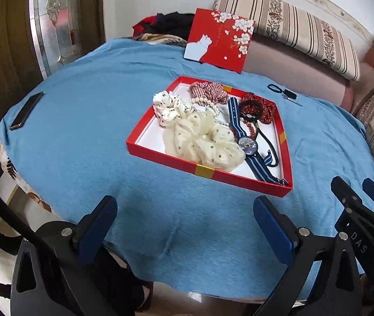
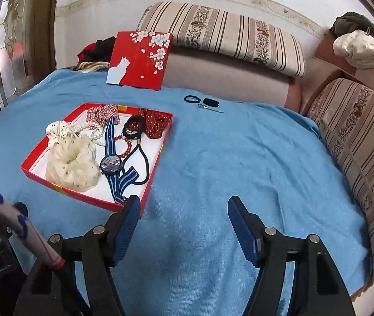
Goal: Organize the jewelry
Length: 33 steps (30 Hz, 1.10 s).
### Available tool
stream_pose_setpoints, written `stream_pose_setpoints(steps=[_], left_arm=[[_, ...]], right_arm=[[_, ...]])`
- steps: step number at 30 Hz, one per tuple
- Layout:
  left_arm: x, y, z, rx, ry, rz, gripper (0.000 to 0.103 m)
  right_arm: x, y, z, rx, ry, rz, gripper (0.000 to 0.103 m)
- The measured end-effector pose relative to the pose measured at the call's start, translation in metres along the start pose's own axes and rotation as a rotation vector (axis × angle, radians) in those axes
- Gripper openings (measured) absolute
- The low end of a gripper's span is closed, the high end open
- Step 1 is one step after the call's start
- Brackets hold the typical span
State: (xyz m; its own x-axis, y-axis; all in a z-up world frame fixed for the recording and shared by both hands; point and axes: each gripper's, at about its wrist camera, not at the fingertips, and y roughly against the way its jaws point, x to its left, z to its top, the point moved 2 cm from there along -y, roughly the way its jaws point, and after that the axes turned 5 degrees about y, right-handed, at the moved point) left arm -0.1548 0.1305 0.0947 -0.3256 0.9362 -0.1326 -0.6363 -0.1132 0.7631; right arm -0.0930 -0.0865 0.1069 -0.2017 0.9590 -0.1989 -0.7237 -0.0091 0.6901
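A shallow red box (image 1: pixel 160 155) (image 2: pixel 150 181) lies on the blue cloth and holds cream dotted scrunchies (image 1: pixel 202 139) (image 2: pixel 73 163), a pearl string (image 1: pixel 208 102) (image 2: pixel 94 131), a red checked scrunchie (image 1: pixel 208 90), a dark red scrunchie (image 2: pixel 158 123), red beads (image 2: pixel 127 144), black hair ties (image 2: pixel 139 155) and a blue striped watch (image 1: pixel 249 143) (image 2: pixel 111 163). My left gripper (image 1: pixel 184 226) hovers open in front of the box with nothing between its fingers. My right gripper (image 2: pixel 184 223) is open and empty over bare cloth, right of the box's near corner; it also shows at the left wrist view's right edge (image 1: pixel 358 192).
The red lid (image 1: pixel 220 39) (image 2: pixel 139 60) with a white cat leans against a striped sofa cushion (image 2: pixel 226 36). A black hair tie (image 2: pixel 191 98), a small black item (image 2: pixel 210 102) and a thin pin (image 2: pixel 210 108) lie on the cloth behind the box. A phone (image 1: pixel 26 110) lies far left.
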Motion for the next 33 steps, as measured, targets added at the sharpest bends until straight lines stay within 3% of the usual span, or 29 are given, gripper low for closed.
stream_pose_setpoints(steps=[14, 33], left_arm=[[0.008, 0.003, 0.001, -0.03, 0.01, -0.019, 0.103], [0.014, -0.017, 0.002, 0.016, 0.018, 0.001, 0.103]], right_arm=[[0.021, -0.008, -0.004, 0.016, 0.026, 0.015, 0.073], [0.035, -0.025, -0.007, 0.062, 0.046, 0.027, 0.073]])
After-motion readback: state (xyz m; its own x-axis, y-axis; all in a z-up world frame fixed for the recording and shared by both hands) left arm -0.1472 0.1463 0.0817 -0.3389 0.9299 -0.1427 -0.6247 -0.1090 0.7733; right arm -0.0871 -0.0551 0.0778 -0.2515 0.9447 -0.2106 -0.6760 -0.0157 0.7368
